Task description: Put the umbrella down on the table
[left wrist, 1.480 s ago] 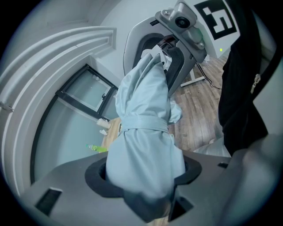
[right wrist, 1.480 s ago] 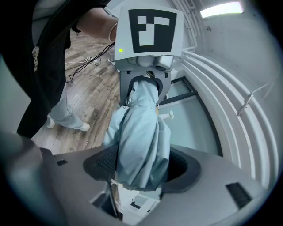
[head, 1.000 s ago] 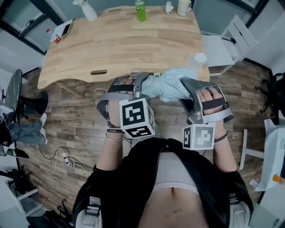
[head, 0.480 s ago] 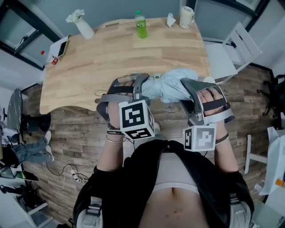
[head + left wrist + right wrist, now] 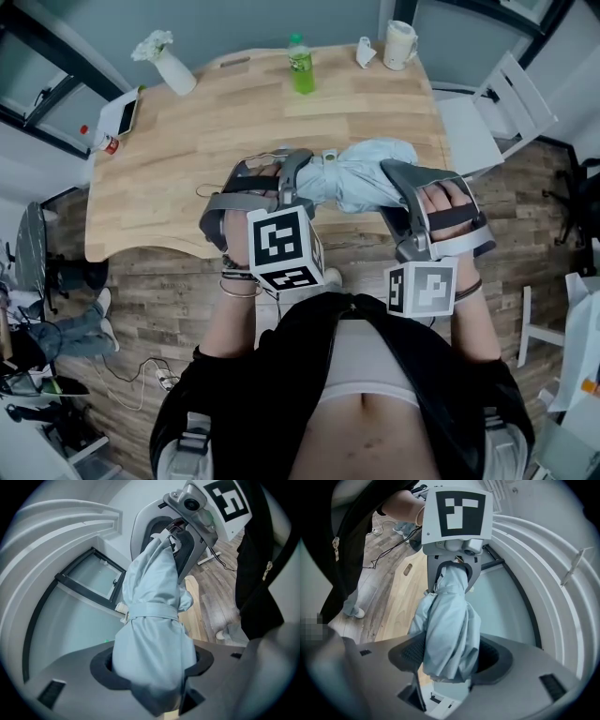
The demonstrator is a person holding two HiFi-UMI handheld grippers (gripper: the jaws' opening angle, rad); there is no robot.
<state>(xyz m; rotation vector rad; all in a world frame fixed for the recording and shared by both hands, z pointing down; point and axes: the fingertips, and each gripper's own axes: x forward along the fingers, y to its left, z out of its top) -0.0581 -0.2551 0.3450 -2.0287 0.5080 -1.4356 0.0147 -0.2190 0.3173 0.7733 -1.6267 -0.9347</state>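
Umbrella: a folded pale-blue umbrella (image 5: 361, 176), its cloth bunched and bound with a strap of the same fabric, held crosswise between the two grippers.
Where it is: in the head view it lies across the near right edge of the wooden table (image 5: 234, 122). Whether it touches the wood cannot be told.
Left gripper: the left gripper (image 5: 154, 667) is clamped on the umbrella's strapped end, and the cloth fills the gap between its dark pads.
Right gripper: the right gripper (image 5: 450, 660) is closed on the other end of the bundle, with fabric pressed between both pads and its loose folds hanging below the jaws.
Gripper facing: each gripper view looks along the umbrella to the other gripper's marker cube at the far end.
Tabletop, far edge: a green bottle (image 5: 301, 70), a cream mug (image 5: 400, 44) and, between them, a small white object too small to identify.
Tabletop, left end: a white vase with pale flowers (image 5: 167, 64), and nearer the corner a phone on something white (image 5: 122, 114).
Beside the table: a white chair (image 5: 487, 112) stands at the right end.
Floor: wood planks (image 5: 141, 277) with cables trailing on the left.
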